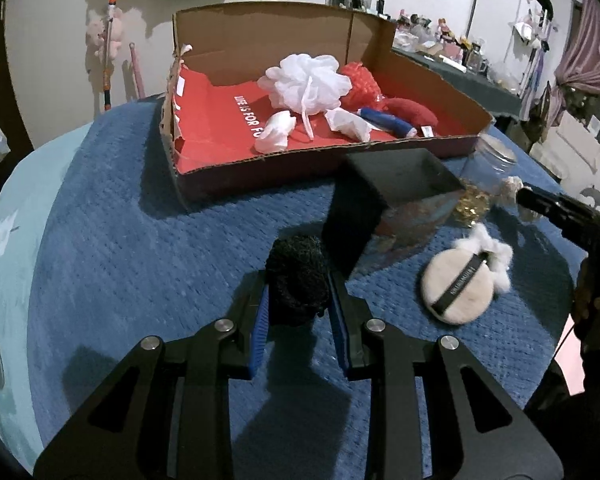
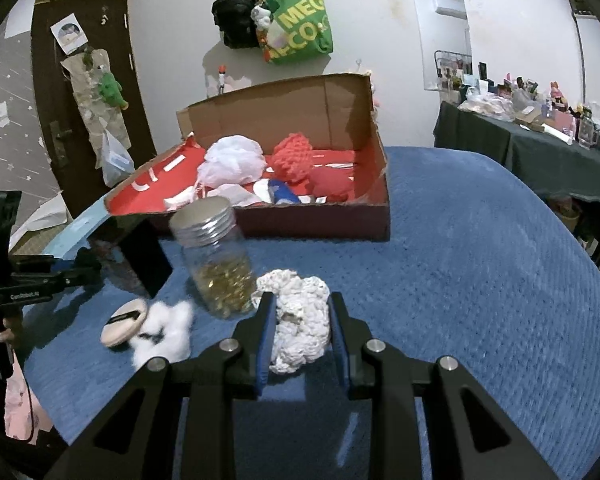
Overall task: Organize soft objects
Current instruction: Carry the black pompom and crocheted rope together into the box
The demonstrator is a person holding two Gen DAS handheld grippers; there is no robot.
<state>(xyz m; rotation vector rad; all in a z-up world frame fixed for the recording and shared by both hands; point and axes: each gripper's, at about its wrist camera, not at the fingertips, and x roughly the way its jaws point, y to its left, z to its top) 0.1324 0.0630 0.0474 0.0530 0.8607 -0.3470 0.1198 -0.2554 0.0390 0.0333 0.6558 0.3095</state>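
Observation:
My left gripper (image 1: 298, 284) is shut on a black mesh puff (image 1: 296, 268), held just above the blue blanket. My right gripper (image 2: 301, 304) is shut on a white crocheted piece (image 2: 300, 332) near the glass jar. The open cardboard box (image 1: 228, 168) with a red lining stands behind. It holds a white bath loofah (image 1: 308, 80), a red loofah (image 1: 360, 80), a red cloth (image 1: 412, 112), a blue item (image 1: 384, 120) and white tissue wads (image 1: 276, 132). A round beige powder puff (image 1: 456, 284) and a cotton tuft (image 1: 496, 252) lie on the blanket.
A black box (image 1: 384, 200) lies tipped beside a glass jar (image 2: 216, 256) of gold bits, between the grippers and the cardboard box. The blue blanket (image 2: 480, 264) covers a round table. A dark-clothed cluttered table (image 2: 520, 140) stands to the right; bags hang on the wall.

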